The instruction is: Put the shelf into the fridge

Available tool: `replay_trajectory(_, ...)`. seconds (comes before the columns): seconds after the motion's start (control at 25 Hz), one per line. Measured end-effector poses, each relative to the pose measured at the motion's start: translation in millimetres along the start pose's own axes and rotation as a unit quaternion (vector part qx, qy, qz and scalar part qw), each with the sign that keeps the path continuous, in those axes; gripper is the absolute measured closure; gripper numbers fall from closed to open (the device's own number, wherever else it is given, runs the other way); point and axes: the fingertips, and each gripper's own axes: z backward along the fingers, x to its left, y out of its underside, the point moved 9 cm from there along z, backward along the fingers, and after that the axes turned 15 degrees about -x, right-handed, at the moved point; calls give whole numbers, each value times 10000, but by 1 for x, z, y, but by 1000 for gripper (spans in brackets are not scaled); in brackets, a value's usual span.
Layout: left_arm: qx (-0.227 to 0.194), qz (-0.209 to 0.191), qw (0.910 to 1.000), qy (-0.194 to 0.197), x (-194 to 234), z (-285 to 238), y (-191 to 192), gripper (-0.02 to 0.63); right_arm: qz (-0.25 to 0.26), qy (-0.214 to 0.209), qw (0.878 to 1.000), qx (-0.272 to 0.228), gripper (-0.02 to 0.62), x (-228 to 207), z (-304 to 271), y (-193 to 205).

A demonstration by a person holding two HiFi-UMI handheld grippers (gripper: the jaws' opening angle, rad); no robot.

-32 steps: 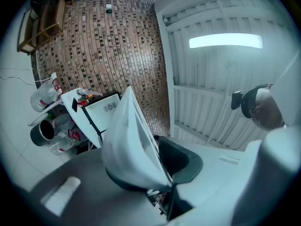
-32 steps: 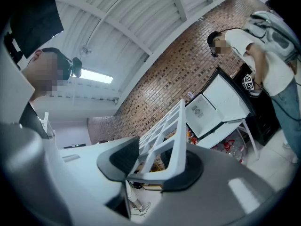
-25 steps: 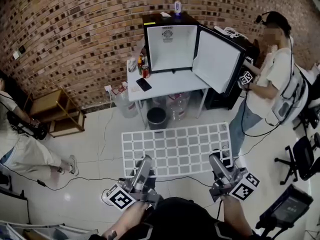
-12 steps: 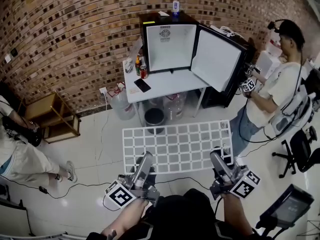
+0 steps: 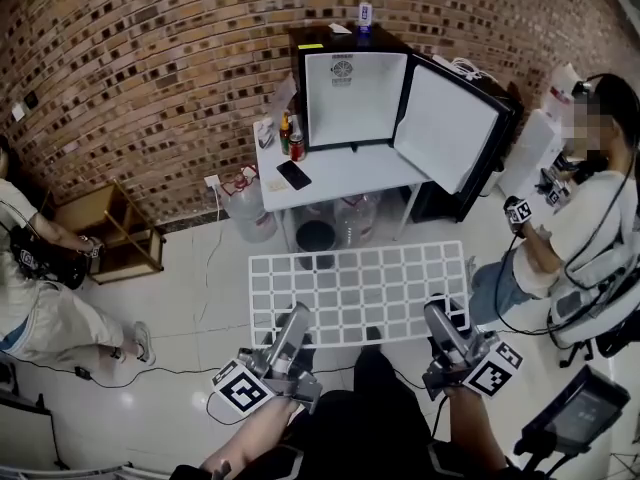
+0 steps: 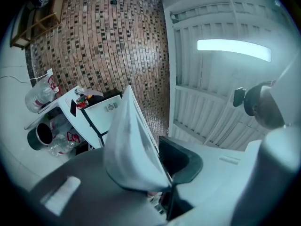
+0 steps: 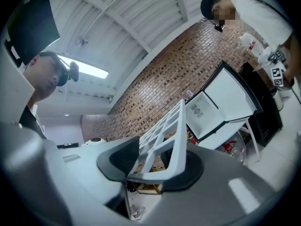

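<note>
Left gripper and right gripper each clamped on near edge of shelf, held flat over floor. Fridge far ahead on table, door open. Shelf lifted; carry and insertion left, by my reading.

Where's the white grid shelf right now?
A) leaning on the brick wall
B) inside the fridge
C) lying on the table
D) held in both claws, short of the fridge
D: the left claw and the right claw each clamp the near edge of the shelf, which is short of the open fridge.
</note>
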Motion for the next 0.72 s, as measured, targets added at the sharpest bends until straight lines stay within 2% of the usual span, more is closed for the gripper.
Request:
replay_trajectory(0.44, -281, -227, 9993, -96, 42, -62, -3, 534, -131, -419, 9990, 102, 440, -68, -77, -3)
replay_trajectory(0.72, -200, -150, 9993, -282, 74, -120, 14, 535, -265, -269, 9991, 210, 440, -123, -115, -19)
